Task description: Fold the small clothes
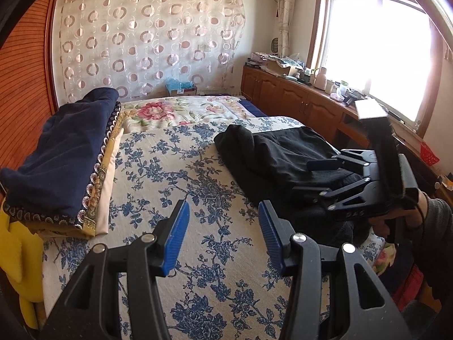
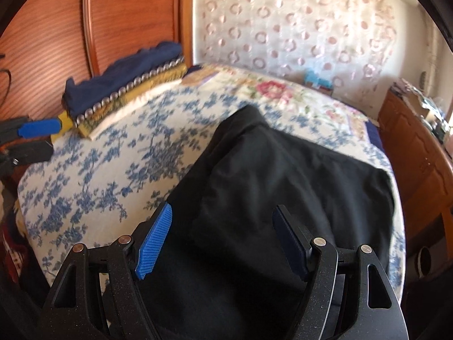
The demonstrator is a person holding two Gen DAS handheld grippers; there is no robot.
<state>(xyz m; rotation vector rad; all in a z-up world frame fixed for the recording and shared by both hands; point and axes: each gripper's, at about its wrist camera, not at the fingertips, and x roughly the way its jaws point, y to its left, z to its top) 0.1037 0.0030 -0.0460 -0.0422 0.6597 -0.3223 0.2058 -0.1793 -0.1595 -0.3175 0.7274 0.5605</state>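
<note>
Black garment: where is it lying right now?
The black garment lies on the blue-floral bedspread, toward the bed's window side, under the open right gripper; the left gripper hovers over bare bedspread beside it.

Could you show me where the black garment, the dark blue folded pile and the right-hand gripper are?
black garment [image 2: 283, 175]: right wrist view, middle of its upper folded layer.
dark blue folded pile [image 1: 65, 153]: left wrist view, top navy cloth.
right gripper [image 2: 220, 240]: right wrist view, midway between its open fingertips.

I found almost nothing legible. The only marking I saw was faint lettering on the black body of the right gripper [image 1: 325, 175] in the left wrist view, something like "DAS"; I could not read it with certainty.
</note>
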